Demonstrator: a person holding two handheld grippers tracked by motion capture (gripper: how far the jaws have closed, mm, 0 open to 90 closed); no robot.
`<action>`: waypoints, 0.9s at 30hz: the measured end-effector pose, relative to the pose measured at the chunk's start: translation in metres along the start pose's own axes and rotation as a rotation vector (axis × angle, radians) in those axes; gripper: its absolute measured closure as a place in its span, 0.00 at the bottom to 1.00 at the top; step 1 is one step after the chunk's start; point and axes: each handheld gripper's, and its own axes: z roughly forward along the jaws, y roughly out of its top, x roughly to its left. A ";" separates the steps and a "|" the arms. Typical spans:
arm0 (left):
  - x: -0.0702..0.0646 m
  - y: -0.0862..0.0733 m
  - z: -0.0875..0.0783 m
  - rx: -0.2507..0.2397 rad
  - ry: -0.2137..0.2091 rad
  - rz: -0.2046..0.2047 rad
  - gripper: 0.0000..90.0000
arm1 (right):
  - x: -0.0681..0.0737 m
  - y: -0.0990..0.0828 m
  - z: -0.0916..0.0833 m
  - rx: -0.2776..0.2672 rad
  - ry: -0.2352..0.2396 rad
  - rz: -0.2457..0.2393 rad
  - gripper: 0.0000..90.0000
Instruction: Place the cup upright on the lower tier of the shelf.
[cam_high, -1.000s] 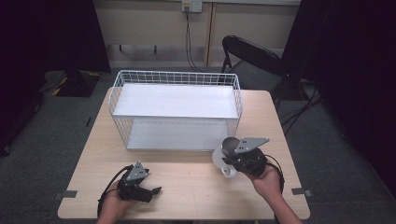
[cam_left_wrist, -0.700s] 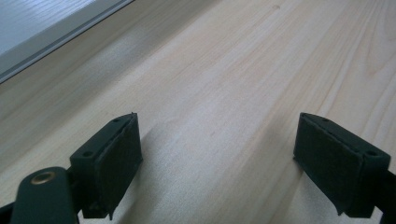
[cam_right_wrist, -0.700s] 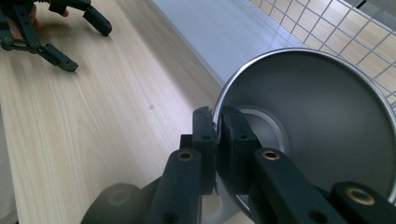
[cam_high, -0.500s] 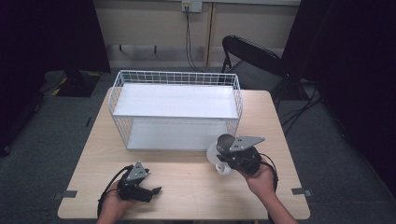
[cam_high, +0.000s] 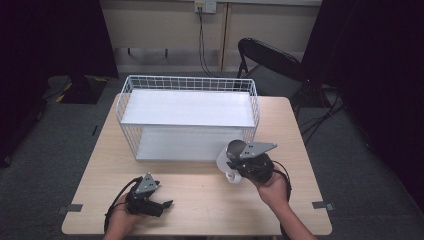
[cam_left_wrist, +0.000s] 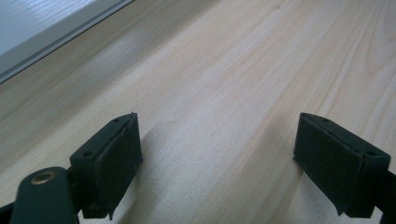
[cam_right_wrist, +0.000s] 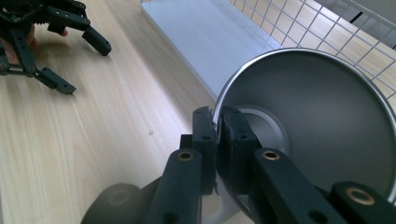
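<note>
Dark curtains, a grey carpet and a black folding chair (cam_high: 272, 65) frame the high view, where a pale wooden table (cam_high: 200, 200) carries a white wire rack (cam_high: 187, 117) with two white shelves. At the near left edge the left hand-held gripper (cam_high: 162, 204) rests low on the table in the person's left hand (cam_high: 122, 220), its jaws spread and pointing right. Toward the right, the right hand-held gripper (cam_high: 231, 156) sits above the table just in front of the rack's right end, held by the right hand (cam_high: 272, 187) — a white and silvery bowl (cam_high: 226, 162) is at its tip, close to the rack's lower shelf.

From the left gripper view, the two black padded jaws stand wide apart with bare wood grain between them; a strip of the rack's white lower shelf (cam_left_wrist: 46, 28) crosses the upper left corner.

From the right gripper view, the jaws are pinched tight on the rim of the bowl (cam_right_wrist: 317, 126), one pad inside and one outside — its shiny metal hollow faces the camera. Behind it lie the lower shelf (cam_right_wrist: 210, 37) and the wire grid (cam_right_wrist: 327, 32). At the upper left, well apart, the left hand-held gripper (cam_right_wrist: 84, 63) lies on the table with its jaws open.
</note>
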 end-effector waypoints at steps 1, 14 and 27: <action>0.000 0.000 0.000 0.000 0.000 -0.001 0.16 | -0.001 0.001 0.001 0.001 -0.002 -0.001 0.94; 0.000 0.000 0.000 0.000 0.000 -0.001 0.16 | -0.002 0.005 0.009 -0.004 -0.008 0.003 0.94; 0.000 0.000 0.000 -0.001 0.000 -0.001 0.16 | -0.004 0.011 0.018 -0.030 -0.022 0.007 0.94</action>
